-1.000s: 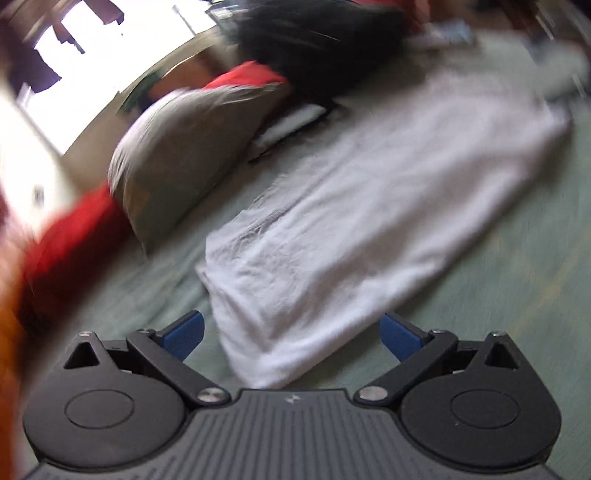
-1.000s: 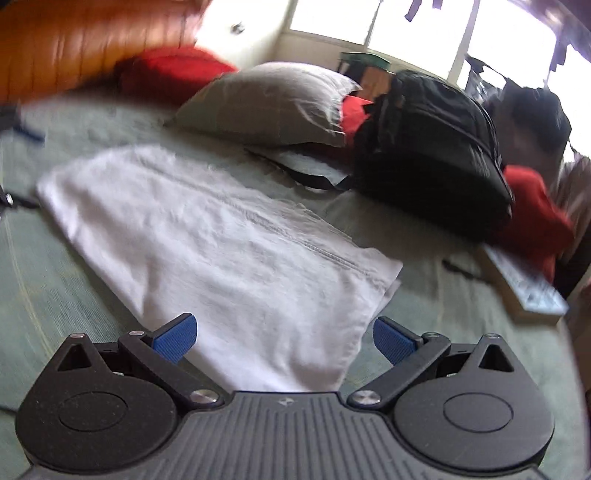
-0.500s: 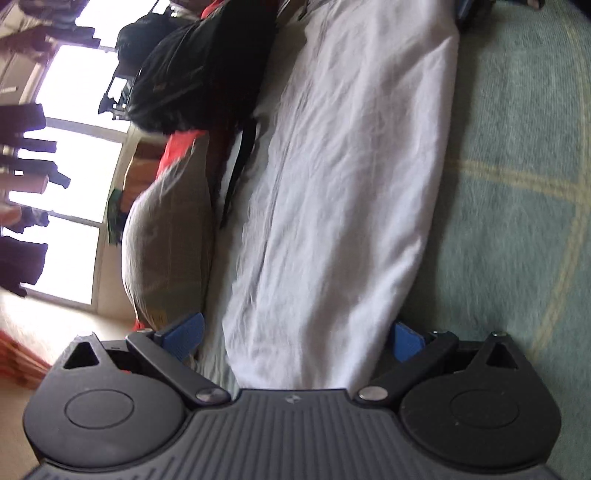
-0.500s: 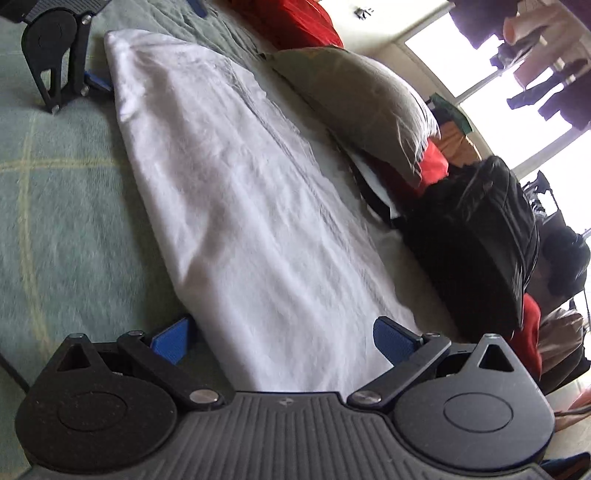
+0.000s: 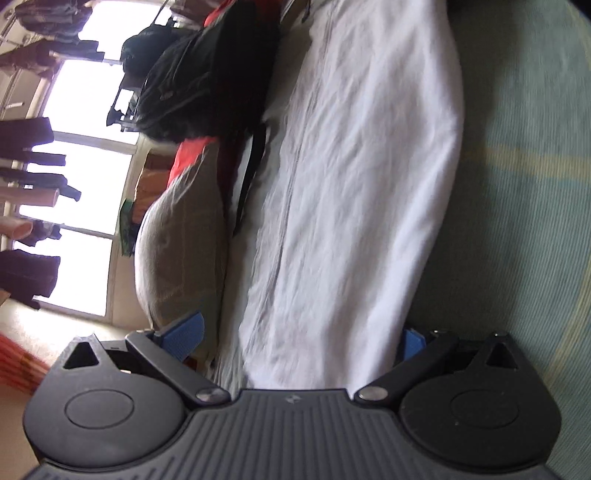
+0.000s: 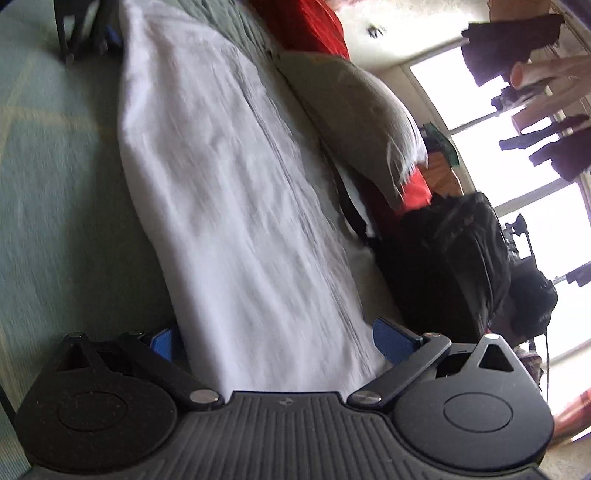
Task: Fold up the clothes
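A long white garment lies flat along the green bed cover. My left gripper is turned on its side at one narrow end of it. The jaws are open, and the cloth's end lies between the blue pads. The right wrist view shows the same white garment from its other end. My right gripper stands open there too, straddling that end. The left gripper shows small at the cloth's far end in that view.
A grey pillow, a black backpack with a loose strap, and a red cushion lie along the garment's far long side. Bright windows with hanging clothes are behind. Bare green cover runs along the near side.
Both grippers have dropped low and rolled sideways, closing in on the two ends of the white garment until its ends sit between their open fingers. The garment has stayed flat.
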`<state>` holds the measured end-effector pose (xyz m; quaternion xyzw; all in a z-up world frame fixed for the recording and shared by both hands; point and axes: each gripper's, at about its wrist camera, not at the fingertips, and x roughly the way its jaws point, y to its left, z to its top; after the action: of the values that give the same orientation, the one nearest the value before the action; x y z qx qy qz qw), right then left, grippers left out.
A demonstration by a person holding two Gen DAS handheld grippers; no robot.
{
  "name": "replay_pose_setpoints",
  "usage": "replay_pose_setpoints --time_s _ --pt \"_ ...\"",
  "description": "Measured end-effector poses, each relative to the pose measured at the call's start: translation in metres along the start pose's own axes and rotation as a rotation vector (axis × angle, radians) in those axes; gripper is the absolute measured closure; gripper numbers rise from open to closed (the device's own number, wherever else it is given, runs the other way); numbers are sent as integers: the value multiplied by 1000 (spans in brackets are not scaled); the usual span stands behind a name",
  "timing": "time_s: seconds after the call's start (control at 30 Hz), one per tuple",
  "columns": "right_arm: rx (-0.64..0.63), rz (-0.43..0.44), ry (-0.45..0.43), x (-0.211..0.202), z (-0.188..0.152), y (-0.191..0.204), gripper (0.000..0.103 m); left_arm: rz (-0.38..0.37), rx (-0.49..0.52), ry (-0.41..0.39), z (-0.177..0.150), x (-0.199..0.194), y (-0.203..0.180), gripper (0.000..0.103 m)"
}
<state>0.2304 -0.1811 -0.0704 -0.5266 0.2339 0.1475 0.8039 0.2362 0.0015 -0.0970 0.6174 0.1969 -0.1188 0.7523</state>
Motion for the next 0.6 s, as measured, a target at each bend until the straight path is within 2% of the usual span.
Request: replay_pose_setpoints --time_s 0.13,0.27,0.37,0.5,0.6 --pt "28 -41 55 6 -8 -8 0 16 -35 43 -4 4 5 1" --pt "-5 -49 -1 4 17 5 0 23 -17 -20 17 0 0 1" --pt "-45 -17 -47 4 33 16 0 37 11 -15 13 4 -2 1" --pt "-94 -69 -19 13 15 11 0 62 55 12 1 11 -4 1" --pt "-48 -90 46 24 -1 -8 0 81 88 33 -8 15 -5 3"
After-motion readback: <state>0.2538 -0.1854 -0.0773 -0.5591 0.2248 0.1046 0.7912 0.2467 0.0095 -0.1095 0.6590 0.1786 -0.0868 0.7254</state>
